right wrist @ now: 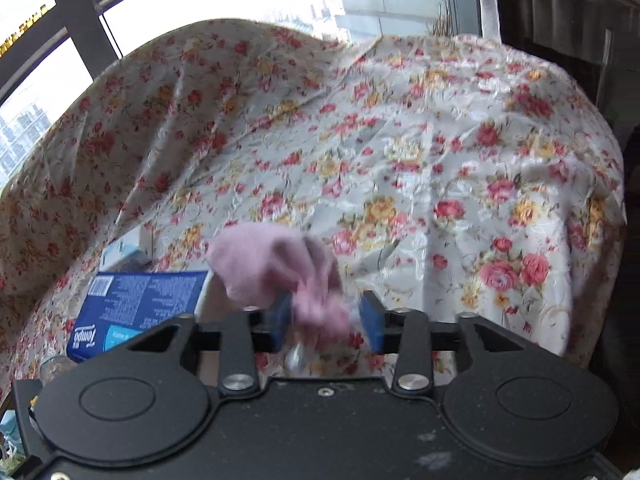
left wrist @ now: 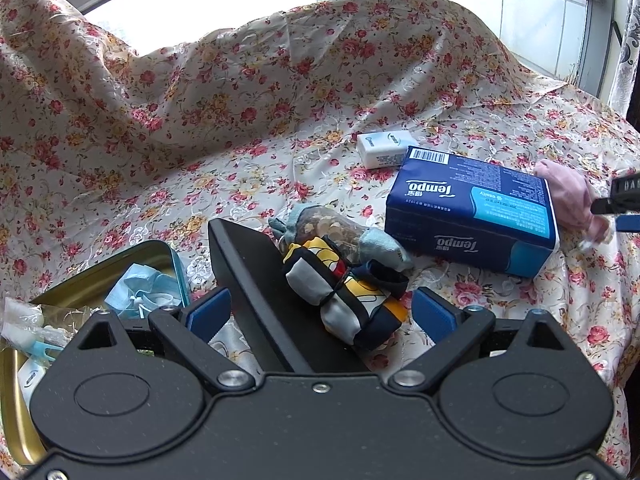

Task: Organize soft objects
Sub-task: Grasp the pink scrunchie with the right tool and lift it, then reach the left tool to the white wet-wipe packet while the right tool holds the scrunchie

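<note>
Far left near me there's the open tin (left wrist: 168,258) with a blue face mask (left wrist: 140,288) and some small packets in it. My left gripper (left wrist: 320,316) is spread wide with nothing clamped; a rolled-up patterned cloth bundle (left wrist: 352,296) lies on the floral tablecloth (left wrist: 240,128) between its pads, touching neither. Just behind it there's a grey-blue sock roll (left wrist: 340,236). Further right sits the blue Tempo tissue pack (left wrist: 472,216), with a small white tissue packet (left wrist: 386,150) just beyond it. Right of the pack is the pink cloth (right wrist: 276,268), hanging between the pads of my right gripper (right wrist: 326,322). It's half open, and it's too blurry to tell if they actually pinch it.
</note>
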Tool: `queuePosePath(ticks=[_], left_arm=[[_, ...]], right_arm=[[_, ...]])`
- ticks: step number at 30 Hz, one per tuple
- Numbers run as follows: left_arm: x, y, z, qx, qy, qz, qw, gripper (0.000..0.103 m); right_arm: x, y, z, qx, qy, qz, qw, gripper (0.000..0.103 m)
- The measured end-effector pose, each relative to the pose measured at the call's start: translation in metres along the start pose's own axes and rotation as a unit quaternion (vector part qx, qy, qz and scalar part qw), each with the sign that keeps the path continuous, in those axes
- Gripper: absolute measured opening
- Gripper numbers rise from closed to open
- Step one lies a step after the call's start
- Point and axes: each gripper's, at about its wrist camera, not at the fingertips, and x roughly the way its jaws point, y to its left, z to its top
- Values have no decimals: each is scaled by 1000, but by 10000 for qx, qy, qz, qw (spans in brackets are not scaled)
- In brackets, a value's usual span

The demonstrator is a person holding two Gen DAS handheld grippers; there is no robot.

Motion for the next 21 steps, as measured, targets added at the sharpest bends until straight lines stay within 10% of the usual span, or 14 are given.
queuePosePath(ticks=[6, 14, 21], left_arm=[[1, -2, 0, 7, 19, 17, 10000, 94], [5, 1, 2, 35, 25, 63, 10000, 94], [15, 2, 6, 38, 97, 22, 9999, 94]], right_arm=[[1, 11, 14, -51, -220, 226, 9995, 90], [33, 29, 16, -83, 83, 217, 9997, 92], [39, 25, 20, 210, 248, 472, 9984, 55]])
